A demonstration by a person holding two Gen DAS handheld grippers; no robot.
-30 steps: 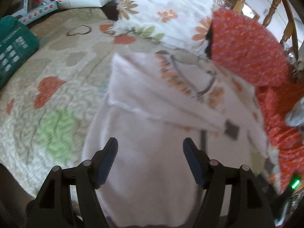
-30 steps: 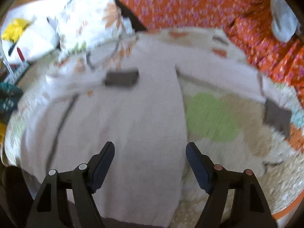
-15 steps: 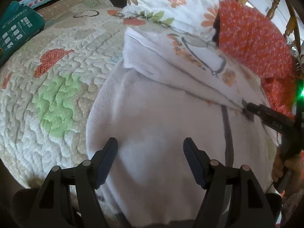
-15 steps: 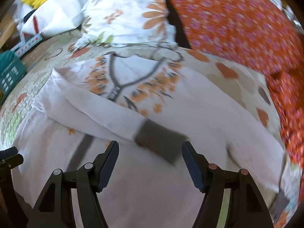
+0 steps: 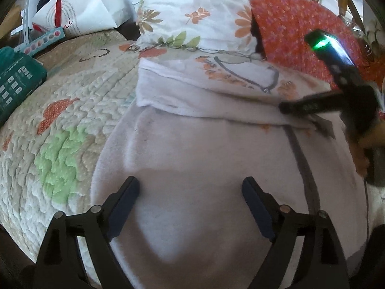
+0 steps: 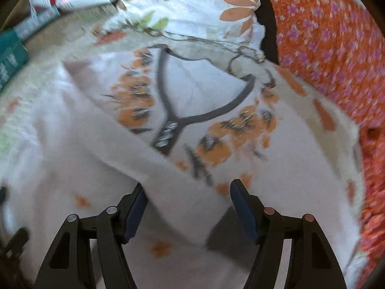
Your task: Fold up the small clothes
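A white cardigan point(image 5: 204, 163) with grey trim and orange flowers lies spread on the quilted bedspread point(image 5: 60, 125), its neckline toward the floral pillow point(image 5: 192, 12) at the bed's far edge; the left gripper point(image 5: 190, 192) hangs over the lower body, jaws opening, nothing between them; the right gripper point(image 6: 187, 200) straddles the folded-across sleeve point(image 6: 168, 180) near its grey cuff point(image 6: 221, 231), fingers apart and not pressing the cloth.

Motion-blurred cardigan point(image 6: 134, 159) print, its gray cuff point(image 6: 223, 228) partly behind the right gripper point(image 6: 187, 204) jaws, hem off-frame.
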